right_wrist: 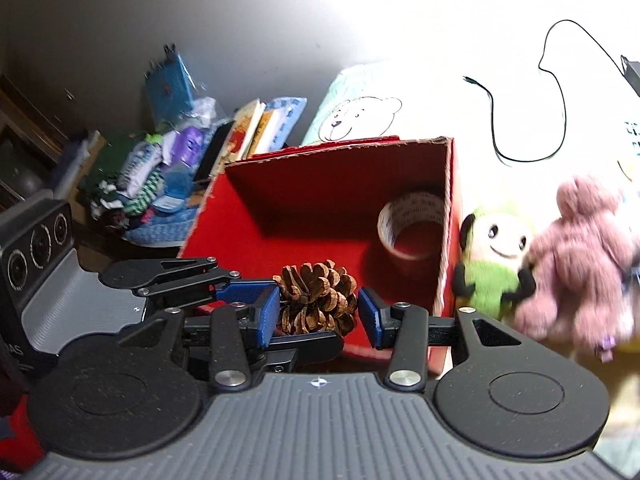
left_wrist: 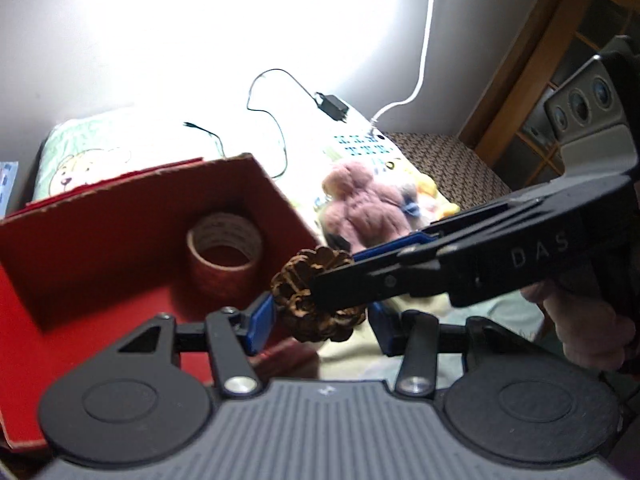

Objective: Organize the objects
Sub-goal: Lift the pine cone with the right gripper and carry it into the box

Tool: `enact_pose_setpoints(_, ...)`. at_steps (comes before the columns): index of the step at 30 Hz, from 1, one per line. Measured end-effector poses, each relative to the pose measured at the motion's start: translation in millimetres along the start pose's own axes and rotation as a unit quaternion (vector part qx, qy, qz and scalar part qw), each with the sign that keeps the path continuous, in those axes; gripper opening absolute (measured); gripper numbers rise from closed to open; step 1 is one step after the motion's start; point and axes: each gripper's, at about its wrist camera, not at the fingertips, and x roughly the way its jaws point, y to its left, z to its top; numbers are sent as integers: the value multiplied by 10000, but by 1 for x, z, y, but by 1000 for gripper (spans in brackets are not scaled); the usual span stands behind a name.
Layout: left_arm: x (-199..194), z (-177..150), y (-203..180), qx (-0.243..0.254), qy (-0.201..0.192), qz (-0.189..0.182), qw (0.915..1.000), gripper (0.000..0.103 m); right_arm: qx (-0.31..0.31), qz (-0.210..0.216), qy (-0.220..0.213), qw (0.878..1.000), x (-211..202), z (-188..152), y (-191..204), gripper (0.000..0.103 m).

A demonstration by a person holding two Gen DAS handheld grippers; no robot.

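Both my grippers are on the pine cone (right_wrist: pixel 318 300) – left gripper (left_wrist: pixel 320 322) clamps it, right gripper (right_wrist: pixel 318 312) straddles it, pads maybe touching, can't tell. Red cardboard box (right_wrist: pixel 320 184) sits just behind, mid-frame – tape roll (right_wrist: pixel 412 224) already inside.

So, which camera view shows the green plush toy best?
The right wrist view: the green plush toy sits unobstructed beside the red box. In the left wrist view it cannot be made out.

Brown pine cone (right_wrist: pixel 318 298) with open scales, held off the surface just before an open red box (right_wrist: pixel 340 184). Roll of tape (right_wrist: pixel 412 226) standing inside, in a far corner. Pink plush (right_wrist: pixel 580 256) and green plush (right_wrist: pixel 494 260) lying beside the box.
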Motion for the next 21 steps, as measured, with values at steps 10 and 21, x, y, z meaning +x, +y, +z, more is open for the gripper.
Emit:
enact_pose_setpoints(10,46,-1,58,-643,597,73,9961,51,-388,-1006,919,9899,71,30,-7,46)
enact_pose_setpoints(21,36,-19,84,-694,746,232,9945,59,-1910,-2177,2328,9284,145,32,23,47)
